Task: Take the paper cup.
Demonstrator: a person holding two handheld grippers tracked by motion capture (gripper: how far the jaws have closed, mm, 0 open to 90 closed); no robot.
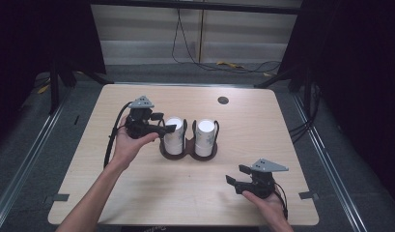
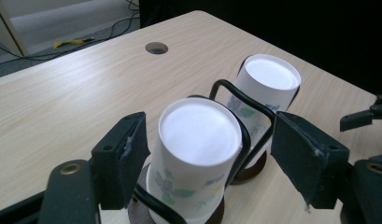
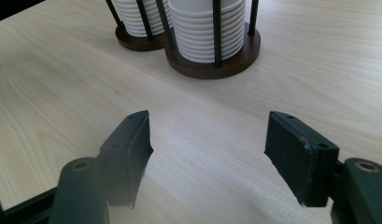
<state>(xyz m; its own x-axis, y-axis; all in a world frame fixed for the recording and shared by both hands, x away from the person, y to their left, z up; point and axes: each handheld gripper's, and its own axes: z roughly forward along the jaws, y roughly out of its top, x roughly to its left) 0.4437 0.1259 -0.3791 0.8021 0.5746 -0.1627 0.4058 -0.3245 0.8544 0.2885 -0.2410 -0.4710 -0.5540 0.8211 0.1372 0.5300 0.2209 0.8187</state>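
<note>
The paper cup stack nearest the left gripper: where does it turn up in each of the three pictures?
High view: the left cup stack stands at table centre, in the left ring of the twin holder, by the left gripper.
Left gripper view: low centre, between the open jaws, untouched.
Right gripper view: top edge, left of middle, rims showing.
Shared landmark: the holder's dark round base.
</note>
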